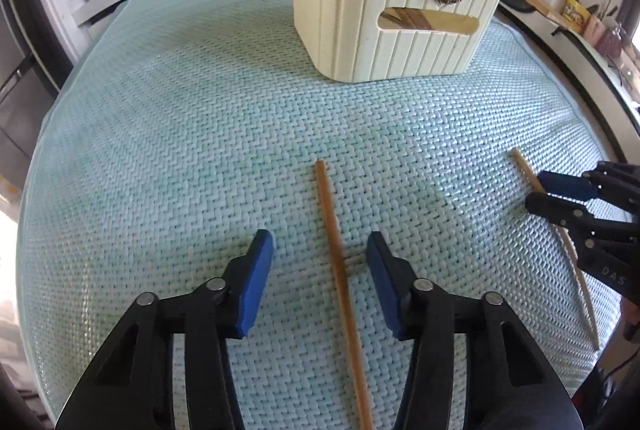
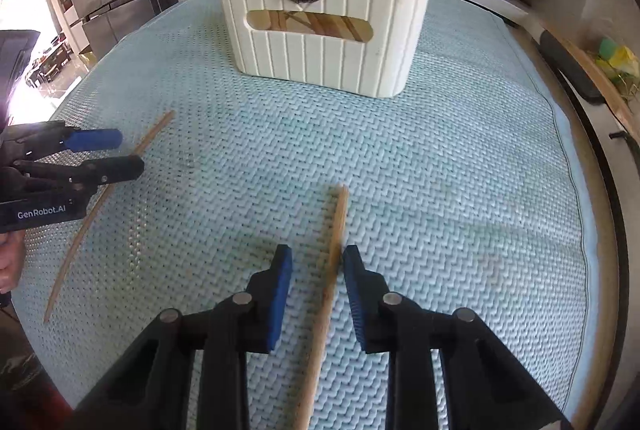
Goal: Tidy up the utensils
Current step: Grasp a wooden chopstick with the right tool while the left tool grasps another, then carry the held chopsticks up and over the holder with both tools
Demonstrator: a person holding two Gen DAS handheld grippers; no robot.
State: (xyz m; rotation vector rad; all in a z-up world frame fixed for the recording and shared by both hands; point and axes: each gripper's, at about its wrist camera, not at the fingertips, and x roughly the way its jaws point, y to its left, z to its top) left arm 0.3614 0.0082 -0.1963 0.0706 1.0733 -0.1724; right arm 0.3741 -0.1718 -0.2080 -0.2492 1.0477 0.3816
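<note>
A thin wooden chopstick (image 1: 338,270) lies on the pale green woven mat (image 1: 160,158) between the spread fingers of the left gripper (image 1: 320,250). In the right wrist view, another wooden chopstick (image 2: 330,270) lies between the parted fingers of the right gripper (image 2: 316,262), before the ribbed cream utensil holder (image 2: 324,18).

Holder (image 1: 384,2) behind — chopsticks (image 1: 340,270) before

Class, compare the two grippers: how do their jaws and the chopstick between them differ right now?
The left gripper has its jaws wide apart, with its chopstick centred and untouched; the right gripper has its jaws narrower, with its chopstick against the right-hand jaw and blurred. Both are open, straddle a chopstick lying on the mat, and point toward the holder.
</note>
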